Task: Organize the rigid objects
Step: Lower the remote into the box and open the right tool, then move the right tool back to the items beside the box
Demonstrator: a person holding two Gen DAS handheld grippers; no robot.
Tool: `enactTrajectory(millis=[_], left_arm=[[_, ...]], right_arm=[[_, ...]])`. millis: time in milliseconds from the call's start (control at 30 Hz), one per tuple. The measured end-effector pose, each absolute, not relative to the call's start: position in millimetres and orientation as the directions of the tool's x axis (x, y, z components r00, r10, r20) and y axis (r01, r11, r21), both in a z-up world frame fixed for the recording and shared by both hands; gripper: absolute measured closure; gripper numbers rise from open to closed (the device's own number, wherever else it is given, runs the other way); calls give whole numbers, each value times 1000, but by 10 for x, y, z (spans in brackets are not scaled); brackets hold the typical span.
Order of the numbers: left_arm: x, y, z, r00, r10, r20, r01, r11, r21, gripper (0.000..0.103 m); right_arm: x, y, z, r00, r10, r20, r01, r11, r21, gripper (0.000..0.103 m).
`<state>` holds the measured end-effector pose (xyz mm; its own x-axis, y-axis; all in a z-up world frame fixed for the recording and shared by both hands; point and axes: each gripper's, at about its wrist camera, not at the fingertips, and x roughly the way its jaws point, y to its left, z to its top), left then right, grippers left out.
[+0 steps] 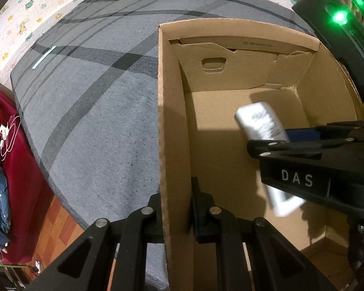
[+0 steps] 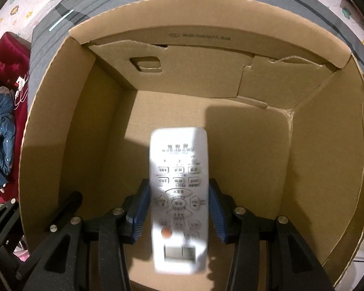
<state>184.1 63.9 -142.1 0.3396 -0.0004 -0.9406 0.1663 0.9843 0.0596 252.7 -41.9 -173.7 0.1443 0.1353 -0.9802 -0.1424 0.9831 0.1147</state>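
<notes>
Your right gripper (image 2: 179,208) clamps the blurred white remote (image 2: 179,186) over the box (image 2: 327,169) floor. Your left gripper (image 1: 177,208) pinches the box's wall (image 1: 172,145), which hides one finger; button labels unreadable.

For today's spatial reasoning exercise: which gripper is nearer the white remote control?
Right. The right gripper clamps the remote inside the cardboard box; the left gripper is shut on the box's side wall, apart from it.

floor: grey striped rug (image 1: 89,111) | wood floor (image 1: 58,225) | red sofa (image 1: 24,194)
</notes>
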Motion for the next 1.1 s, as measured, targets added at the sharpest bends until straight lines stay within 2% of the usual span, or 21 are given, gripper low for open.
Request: enactTrajectory(millis=[433,800,933,1033,1100], left_arm=[[1826,638,-1418,342,0,-940,162,985,59,89],[1825,623,-1413,341,11,-940,166,984,72,89],[1826,617,-1415,339,8,-941,164,984,67,89],[1826,621,-1408,338,6,-941,164,984,66,89],[1826,609,-1405,339,13,-941,165,984,73,89]], right_arm=[[2392,-374,-1470,201,140,-970,-159,981,109,53],[2194,-586,-942,280,131,-951,-173,981,84,53],[2171,-680,-821,300,112,-947,-164,984,64,46],[2127,-757,-718,321,103,-941,-164,985,52,33],[2101,-798,-666,333,96,-938,-166,985,42,28]])
